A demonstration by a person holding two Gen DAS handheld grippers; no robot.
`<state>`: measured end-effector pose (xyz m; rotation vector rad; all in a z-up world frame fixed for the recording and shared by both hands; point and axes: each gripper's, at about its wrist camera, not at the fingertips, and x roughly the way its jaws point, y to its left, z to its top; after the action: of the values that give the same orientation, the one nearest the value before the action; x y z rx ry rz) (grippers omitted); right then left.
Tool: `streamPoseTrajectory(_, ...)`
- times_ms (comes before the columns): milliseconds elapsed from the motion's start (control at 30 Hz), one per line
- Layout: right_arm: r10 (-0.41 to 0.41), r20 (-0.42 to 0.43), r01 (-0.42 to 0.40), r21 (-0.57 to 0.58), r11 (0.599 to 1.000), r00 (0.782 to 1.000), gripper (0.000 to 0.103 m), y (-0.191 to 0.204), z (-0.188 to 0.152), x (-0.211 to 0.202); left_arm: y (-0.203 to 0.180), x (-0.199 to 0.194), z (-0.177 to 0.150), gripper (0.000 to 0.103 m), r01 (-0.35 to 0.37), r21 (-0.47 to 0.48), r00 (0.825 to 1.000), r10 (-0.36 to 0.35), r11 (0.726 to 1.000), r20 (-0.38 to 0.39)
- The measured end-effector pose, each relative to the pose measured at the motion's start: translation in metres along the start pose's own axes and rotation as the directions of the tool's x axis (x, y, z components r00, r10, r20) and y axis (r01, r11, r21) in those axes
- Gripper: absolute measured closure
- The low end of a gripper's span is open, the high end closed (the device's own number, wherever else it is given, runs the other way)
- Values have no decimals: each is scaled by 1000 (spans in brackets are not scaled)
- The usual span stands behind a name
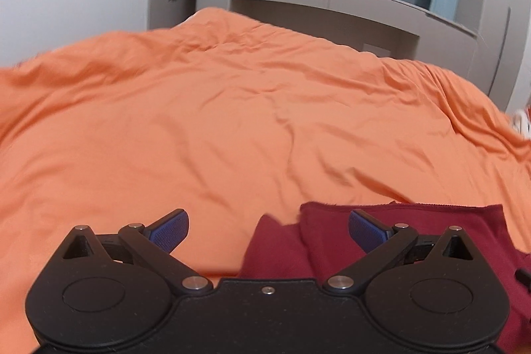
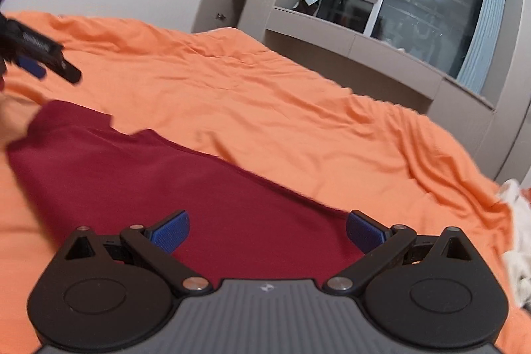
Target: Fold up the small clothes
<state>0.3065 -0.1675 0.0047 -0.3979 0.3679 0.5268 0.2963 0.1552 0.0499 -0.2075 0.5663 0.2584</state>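
Across the bed: we see an orange bedcover (image 1: pixel 232 108), rumpled, filling the middle of both wrist views.
Garment: a dark red garment (image 2: pixel 166 181) lies on that cover; in the right wrist view it runs from the left edge down to the lower centre, and in the left wrist view it sits at the lower right.
Left gripper: we find our left gripper (image 1: pixel 268 231) spread wide, its blue pads (image 1: pixel 169 233) far apart, nothing held between them. The right-hand pad stands over the red cloth, the left-hand pad over bare orange cover; whether either touches the fabric we cannot tell.
Right gripper: our right gripper (image 2: pixel 267 231) is likewise spread wide and holds nothing. Red cloth fills the gap between its pads; contact we cannot judge.
Upper left of the right wrist view: the left gripper shows again, blurred, above the garment's far corner.
Background: a window (image 2: pixel 428 9) with pale blue curtains (image 2: pixel 484 22) occupies the upper right.
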Motion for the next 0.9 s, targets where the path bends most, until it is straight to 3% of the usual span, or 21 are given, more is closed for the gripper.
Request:
streamPoseTrajectory(133, 46, -38, -45, 31, 999, 998, 0, 11, -8, 0, 17, 2, -10, 1, 3, -35, 1000, -4, 999, -29)
streamPoseTrajectory(300, 47, -77, -41, 82, 996, 996, 0, 16, -24, 2, 34, 11, -14, 1, 38, -65, 999, -40, 997, -32)
streamPoseTrajectory(467, -13, -103, 29, 152, 988, 995, 0, 26, -38, -3, 44, 23, -16, 1, 94, -113, 995, -98, 989, -35)
streamPoseTrajectory(600, -69, -85, 79, 111, 991, 994, 0, 36, -43, -8, 42, 39, -19, 1, 107, -128, 991, -117, 986, -72)
streamPoseTrajectory(767, -68, -83, 77, 109, 991, 994, 0, 37, -47, -6, 40, 50, -23, 1, 150, -129, 978, -166, 980, -125)
streamPoseTrajectory(900, -40, -90, 53, 143, 988, 995, 0, 31, -47, -2, 42, 48, -25, 1, 278, -168, 947, -299, 946, -116)
